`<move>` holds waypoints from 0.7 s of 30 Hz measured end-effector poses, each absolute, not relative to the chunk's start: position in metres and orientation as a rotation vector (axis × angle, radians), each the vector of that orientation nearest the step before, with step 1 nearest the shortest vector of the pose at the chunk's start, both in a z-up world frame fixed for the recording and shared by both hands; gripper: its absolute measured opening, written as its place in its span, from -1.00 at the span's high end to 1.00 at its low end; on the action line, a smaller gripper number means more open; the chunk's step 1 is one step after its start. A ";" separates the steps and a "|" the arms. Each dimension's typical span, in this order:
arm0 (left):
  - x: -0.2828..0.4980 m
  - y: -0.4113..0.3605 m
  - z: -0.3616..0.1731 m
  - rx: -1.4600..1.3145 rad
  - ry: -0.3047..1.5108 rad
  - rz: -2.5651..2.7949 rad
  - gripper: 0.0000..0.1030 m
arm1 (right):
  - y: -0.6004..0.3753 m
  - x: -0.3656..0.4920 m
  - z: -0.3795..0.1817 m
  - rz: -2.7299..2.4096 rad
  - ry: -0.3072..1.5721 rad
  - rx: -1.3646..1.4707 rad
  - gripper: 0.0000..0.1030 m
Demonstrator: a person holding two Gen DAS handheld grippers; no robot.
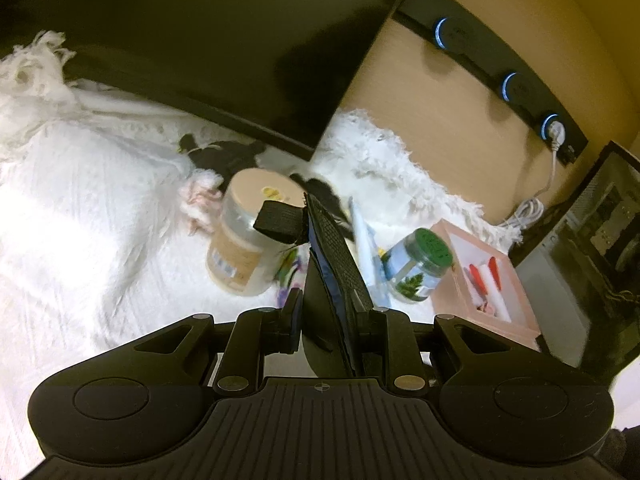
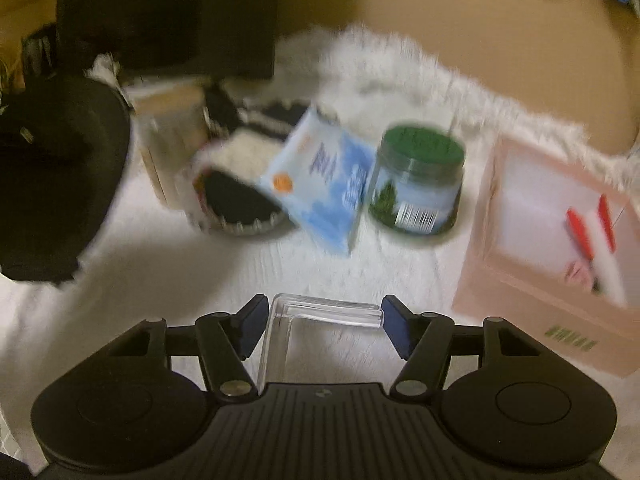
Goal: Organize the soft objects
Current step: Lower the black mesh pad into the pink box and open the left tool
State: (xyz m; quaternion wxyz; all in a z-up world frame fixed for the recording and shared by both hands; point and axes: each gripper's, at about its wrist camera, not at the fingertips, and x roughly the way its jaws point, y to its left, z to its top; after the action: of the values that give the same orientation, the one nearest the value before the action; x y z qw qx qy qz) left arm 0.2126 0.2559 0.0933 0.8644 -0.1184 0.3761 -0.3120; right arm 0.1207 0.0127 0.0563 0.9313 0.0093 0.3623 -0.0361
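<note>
**Entry: cap held, soft items ahead**

My left tongs (image 1: 326, 312) are clamped on a dark cap (image 1: 332, 248), its brim running straight ahead. My right tongs (image 2: 322, 326) stand apart around a clear plastic piece (image 2: 320, 308); contact unclear. A fluffy slipper (image 2: 236, 184) lies ahead-left of them, nearer my right, blurred, on the white blanket (image 2: 200, 280).

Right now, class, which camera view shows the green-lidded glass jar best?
The right wrist view: the green-lidded glass jar stands whole, its label and barcode facing us, though blurred. The left wrist view shows the jar smaller and tilted, beside the pink box.
</note>
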 end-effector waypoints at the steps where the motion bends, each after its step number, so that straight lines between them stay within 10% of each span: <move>1: 0.213 0.254 0.096 -0.249 0.784 -0.664 0.52 | 0.010 0.118 0.066 -0.069 0.717 0.030 -0.21; 11: 0.247 0.153 0.166 -0.149 0.626 -0.939 0.52 | -0.091 0.092 0.190 -0.309 0.422 0.006 -0.21; 21: 0.272 -0.030 0.156 -0.150 0.747 -1.250 0.50 | -0.186 0.081 0.197 -0.503 0.454 0.108 -0.22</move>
State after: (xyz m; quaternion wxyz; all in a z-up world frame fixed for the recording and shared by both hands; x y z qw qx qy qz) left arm 0.2720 -0.0302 0.1563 0.7438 -0.0686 0.3410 -0.5707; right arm 0.0812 -0.1860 0.1970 0.9417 0.0529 0.2226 -0.2466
